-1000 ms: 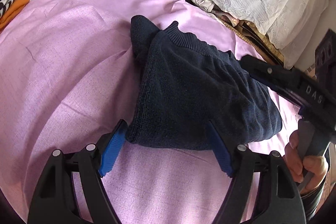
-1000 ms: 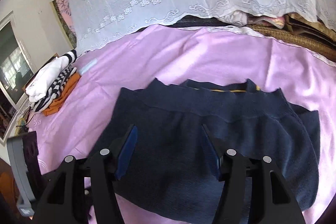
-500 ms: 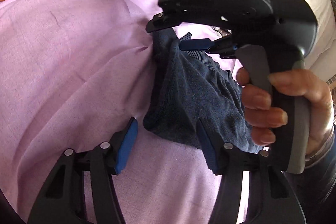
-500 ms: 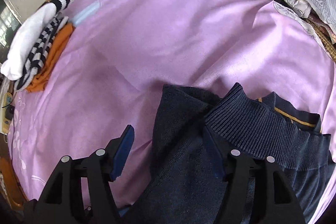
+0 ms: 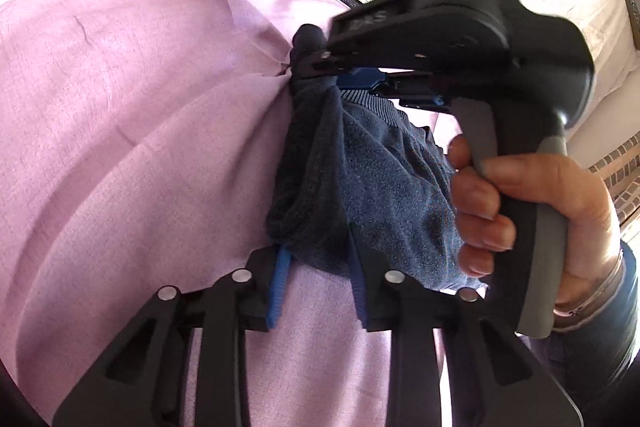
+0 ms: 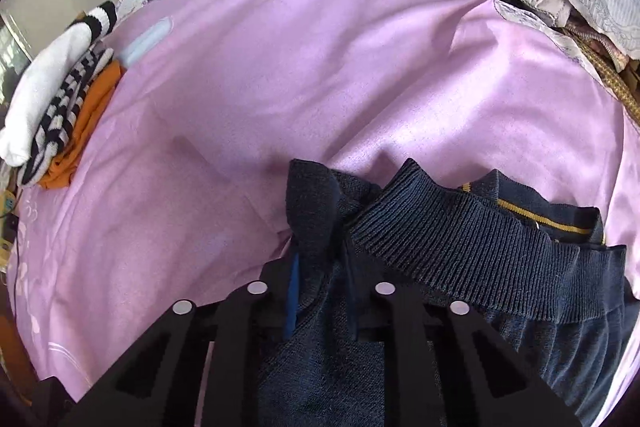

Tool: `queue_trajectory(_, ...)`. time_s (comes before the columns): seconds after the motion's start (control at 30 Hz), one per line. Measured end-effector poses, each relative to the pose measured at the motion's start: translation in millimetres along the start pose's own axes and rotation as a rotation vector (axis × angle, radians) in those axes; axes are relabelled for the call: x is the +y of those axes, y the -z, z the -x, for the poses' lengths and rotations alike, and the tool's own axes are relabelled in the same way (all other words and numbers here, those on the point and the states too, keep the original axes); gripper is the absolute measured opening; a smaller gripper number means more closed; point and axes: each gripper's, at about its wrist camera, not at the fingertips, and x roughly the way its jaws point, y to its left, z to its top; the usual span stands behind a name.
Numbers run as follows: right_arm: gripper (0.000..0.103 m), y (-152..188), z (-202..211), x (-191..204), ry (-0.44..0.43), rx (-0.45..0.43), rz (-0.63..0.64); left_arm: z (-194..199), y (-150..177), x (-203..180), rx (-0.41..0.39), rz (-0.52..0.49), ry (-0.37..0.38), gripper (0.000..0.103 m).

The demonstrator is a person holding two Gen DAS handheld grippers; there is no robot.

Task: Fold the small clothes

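Sheet (image 6: 280,75): pink, spread over the bed, pulled into creases toward the right gripper's pinch point
Sweater (image 5: 372,183): navy knit, lying on the sheet between the two grippers; ribbed hem and a yellow stripe show in the right wrist view
Pile (image 6: 60,95): white, striped and orange clothes at the far left edge of the bed, well apart from the sweater
Right gripper (image 5: 320,67): a second ago it was wide open above the sweater; now it is nearly closed, pinching the far corner
Left gripper (image 5: 316,259): was open around the near edge half a second ago; now narrowed onto a bunched fold of that edge
Change: both ends went from free to gripped within a second
Meaning: the sweater seems ready to be lifted or carried over for the next fold
Writing: raised letters on the right gripper's body are too blurred to read now
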Motion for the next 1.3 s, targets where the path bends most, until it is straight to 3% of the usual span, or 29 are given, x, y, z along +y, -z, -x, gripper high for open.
queue_trajectory(0.1,0.013,5.2,13.3,-9.9,-0.071,-0.047,-0.054,3.4,1.5,-9.6,-0.022,-0.044,-0.017,0.017)
queue_trajectory(0.4,0.012,10.3,64.4,-49.6,-0.243,-0.189,-0.132,14.9,8.3,-58.8,-0.16,-0.271,-0.143,0.015)
queue_trajectory(0.53,0.012,13.9,88.0,-87.4,-0.313,-0.235,-0.19,17.1,9.8,-95.8,-0.231,-0.39,-0.195,0.015)
queue_trajectory(0.73,0.012,33.9,113.6,-152.6,-0.396,-0.309,-0.28,5.4,19.7,-167.8,-0.282,-0.583,-0.189,0.015)
queue_trajectory(0.93,0.011,64.7,133.3,-223.8,-0.49,-0.397,-0.396,-22.0,43.1,-220.0,-0.247,-0.698,-0.15,0.015)
queue_trajectory(1.07,0.011,89.2,141.2,-271.5,-0.506,-0.449,-0.47,-38.1,72.7,-252.0,-0.227,-0.741,-0.11,0.015)
queue_trajectory(1.3,0.011,137.9,111.6,-345.0,-0.512,-0.45,-0.639,-90.2,114.0,-279.0,-0.126,-0.786,-0.081,0.015)
